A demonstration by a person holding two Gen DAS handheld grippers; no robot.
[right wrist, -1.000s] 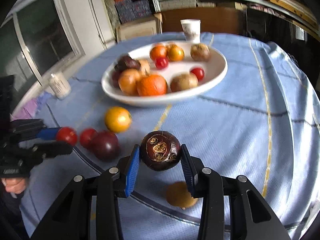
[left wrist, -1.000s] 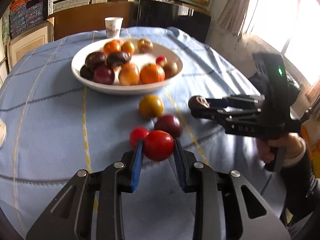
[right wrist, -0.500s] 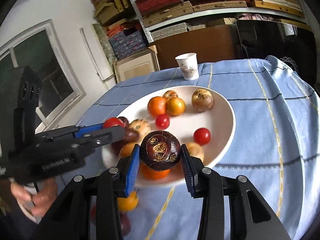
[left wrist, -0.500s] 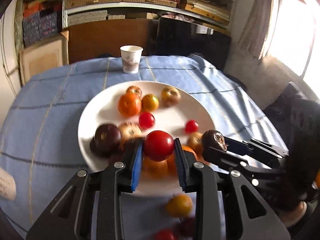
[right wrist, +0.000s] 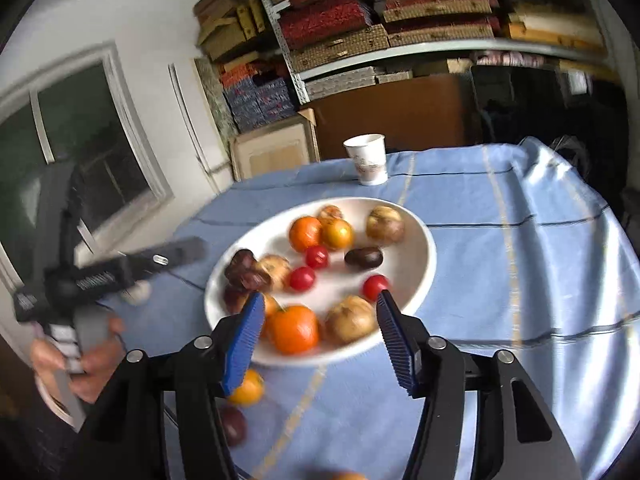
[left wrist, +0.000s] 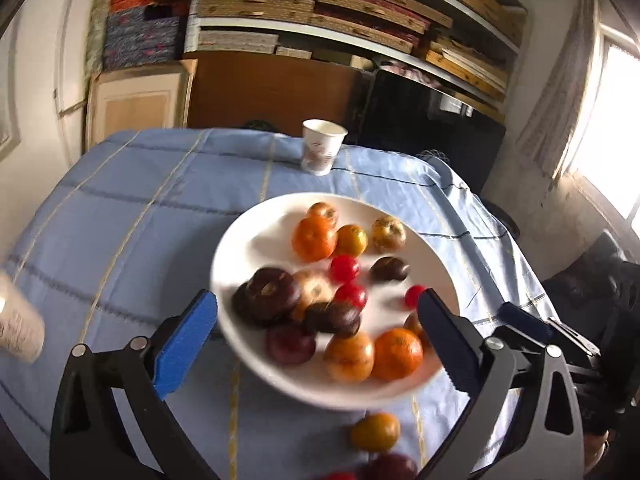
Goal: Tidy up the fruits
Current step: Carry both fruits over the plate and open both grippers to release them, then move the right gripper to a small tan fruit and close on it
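A white plate (left wrist: pixel 248 240) (right wrist: pixel 420 240) on the blue tablecloth holds several fruits: oranges, red tomatoes, dark purple and brown ones. A red tomato (left wrist: pixel 352 295) and a dark brown fruit (left wrist: pixel 388 269) (right wrist: pixel 363 258) lie in it. My left gripper (left wrist: pixel 316 344) is open and empty, above the plate's near side. My right gripper (right wrist: pixel 320 340) is open and empty over the plate's near rim. A yellow-orange fruit (left wrist: pixel 375 432) (right wrist: pixel 248 388) and a dark plum (left wrist: pixel 394 466) (right wrist: pixel 232 424) lie on the cloth in front of the plate.
A paper cup (left wrist: pixel 322 146) (right wrist: pixel 368 159) stands at the table's far edge. A white bottle (left wrist: pixel 18 320) is at the left. Shelves with stacked boxes stand behind. The left gripper and its hand show at the left of the right wrist view (right wrist: pixel 100 272).
Both grippers have opened and let go: the red tomato and the dark brown fruit now lie in the plate. Both grippers have pulled back a little from the plate.
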